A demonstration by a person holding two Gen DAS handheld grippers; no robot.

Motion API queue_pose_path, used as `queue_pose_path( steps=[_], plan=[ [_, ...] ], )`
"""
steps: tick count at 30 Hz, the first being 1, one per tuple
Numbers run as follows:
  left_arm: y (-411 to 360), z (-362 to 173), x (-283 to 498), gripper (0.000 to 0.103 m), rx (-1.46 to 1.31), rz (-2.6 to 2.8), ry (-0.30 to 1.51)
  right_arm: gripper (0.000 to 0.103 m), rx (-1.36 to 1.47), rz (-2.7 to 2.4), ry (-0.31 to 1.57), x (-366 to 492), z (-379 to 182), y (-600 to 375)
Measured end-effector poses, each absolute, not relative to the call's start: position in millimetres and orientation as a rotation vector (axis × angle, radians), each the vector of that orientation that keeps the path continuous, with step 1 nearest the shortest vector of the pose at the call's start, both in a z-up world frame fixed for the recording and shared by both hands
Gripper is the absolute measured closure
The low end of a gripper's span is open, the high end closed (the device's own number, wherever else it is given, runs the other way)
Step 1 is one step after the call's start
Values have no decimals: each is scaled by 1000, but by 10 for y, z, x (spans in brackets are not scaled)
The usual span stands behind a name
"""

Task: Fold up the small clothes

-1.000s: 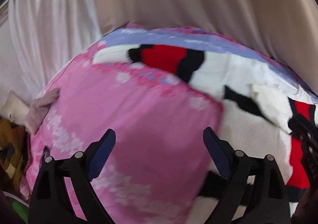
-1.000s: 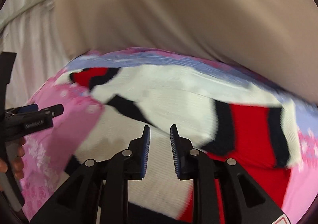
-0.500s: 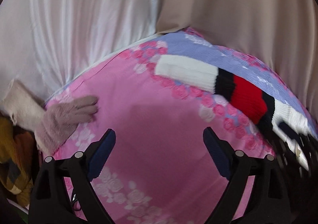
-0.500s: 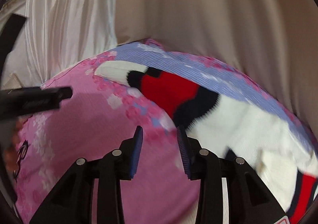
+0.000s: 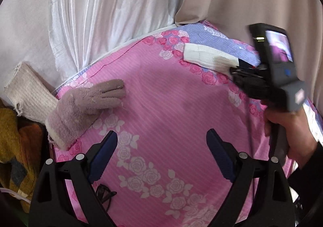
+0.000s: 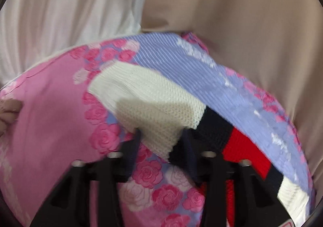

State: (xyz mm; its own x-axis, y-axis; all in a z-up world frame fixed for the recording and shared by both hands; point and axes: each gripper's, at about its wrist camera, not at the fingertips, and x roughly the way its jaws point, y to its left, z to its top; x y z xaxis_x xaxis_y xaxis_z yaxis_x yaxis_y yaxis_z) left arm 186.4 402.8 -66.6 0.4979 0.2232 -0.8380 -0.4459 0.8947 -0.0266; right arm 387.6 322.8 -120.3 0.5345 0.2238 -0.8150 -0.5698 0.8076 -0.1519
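Item: knitted sweater sleeve [image 6: 153,110] — white cuff with a navy band and a red block behind it; centre of the right wrist view, lying on the floral bedspread [image 6: 50,116]. In the left wrist view we see the same cuff at upper right, partly hidden by the other tool.

Item: right gripper [image 6: 161,142] — lower centre of its own view, blurred. Its jaws are closing with the white cuff's near corner between them; we judge the pads have just caught the knit, though blur keeps us from being sure how deep the bite is.

Item: left gripper [image 5: 161,154] — bottom centre of its view, jaws spread wide, nothing between them, over bare pink cloth.

Item: fuzzy mauve glove [image 5: 86,108] — left of the left wrist view, beside a ribbed cream sock [image 5: 30,90].

Item: person's hand [image 5: 290,130] — right edge, holding the right tool's handle.

Risks, as we judge them:
- A shallow grip on the corner alone — the loose knit could slip out once the sleeve is pulled across.
- The pads may pinch the bedspread along with the cuff (both lie flat together), dragging the cover and wrinkling the work surface.
- With the left gripper unengaged, nothing pins the body of the garment, so the whole piece may slide instead of folding
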Motion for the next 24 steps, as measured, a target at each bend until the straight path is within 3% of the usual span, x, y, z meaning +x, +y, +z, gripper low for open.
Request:
queue_pose_path(
  steps=[6, 11, 16, 24],
  plan=[
    [3892, -568, 2209, 16, -330, 328, 944, 96, -130, 471, 828, 3671, -720, 2525],
    [3154, -638, 2877, 16, -480, 45, 998, 96, 119, 372, 795, 3248, -375, 1424],
    [2273, -843, 3064, 16, -642, -228, 1060, 95, 167, 233, 843, 2751, -540, 519],
    [1505, -703, 2924, 13, -552, -298, 1004, 95, 116, 203, 883, 2397, -860, 102]
  ],
)
